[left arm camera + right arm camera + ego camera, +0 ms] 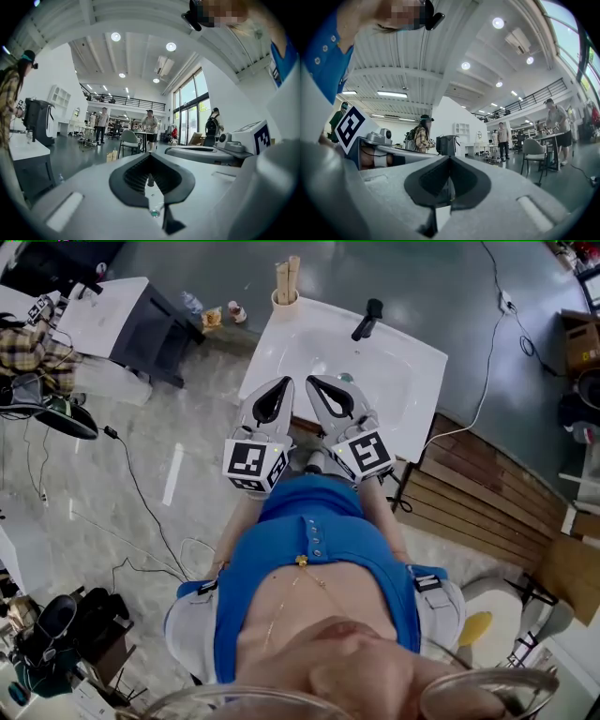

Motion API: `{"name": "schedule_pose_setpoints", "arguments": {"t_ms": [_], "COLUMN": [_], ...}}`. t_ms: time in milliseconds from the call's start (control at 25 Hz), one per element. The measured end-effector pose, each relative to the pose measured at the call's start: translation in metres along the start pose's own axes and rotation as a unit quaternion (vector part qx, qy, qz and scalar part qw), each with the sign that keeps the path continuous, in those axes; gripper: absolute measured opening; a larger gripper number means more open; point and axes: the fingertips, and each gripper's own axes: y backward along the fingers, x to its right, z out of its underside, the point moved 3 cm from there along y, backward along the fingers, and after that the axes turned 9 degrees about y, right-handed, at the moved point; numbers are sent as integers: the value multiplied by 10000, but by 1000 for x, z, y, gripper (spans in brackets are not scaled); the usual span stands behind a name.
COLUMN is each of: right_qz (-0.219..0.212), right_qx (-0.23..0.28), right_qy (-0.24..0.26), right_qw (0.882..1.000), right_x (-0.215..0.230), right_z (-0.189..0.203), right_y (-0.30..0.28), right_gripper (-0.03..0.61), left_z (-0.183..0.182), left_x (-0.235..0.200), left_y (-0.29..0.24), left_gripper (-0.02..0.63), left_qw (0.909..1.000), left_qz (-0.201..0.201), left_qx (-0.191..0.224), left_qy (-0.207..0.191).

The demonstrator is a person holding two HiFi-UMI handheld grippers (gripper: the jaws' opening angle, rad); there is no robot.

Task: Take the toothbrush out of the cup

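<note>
Both the grey left gripper (281, 382) and right gripper (313, 382) are hovering closed, empty. The pale round cup's (285, 302) upright tan toothbrush (281, 279) is standing ahead, nearer the left.

Blue button-front shirt (319, 512) with small metal studs (316, 540), thin gold chain (298, 579), pale grey left tongs (282, 385) and right tongs (314, 384), black teardrop pads (272, 405), cubes (253, 465) with black-and-white square markers

1. The cup (285, 302) is small and pale. It stands upright on the far left corner of the white washbasin (412, 362).
2. The toothbrush (293, 270) stands almost upright inside the cup, light wood in colour, with a second stick (280, 277) of the same kind just beside it.
</note>
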Motion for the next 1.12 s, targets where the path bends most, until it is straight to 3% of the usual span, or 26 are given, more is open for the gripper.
{"name": "schedule_pose_setpoints", "arguments": {"t_ms": [320,720,1120], "right_qz": [463,993,1452], "right_qx": [-137,-426,-580], "right_qy": [137,178,198], "right_qw": [9987,9940,9875], "right_x": [22,41,49], "right_z": [3,13,23], "right_y": [-33,-123,-188], "right_gripper": [2,2,2], "left_z": [-8,-34,-43], "left_x": [-27,-102,-163], "left_y": [-34,-82,-113], "left_gripper": [2,2,2], "left_qw": [9989,9926,9865], "left_qz": [455,1157,1560], "left_qx": [-61,-381,-498], "left_qy": [12,-28,30]}}
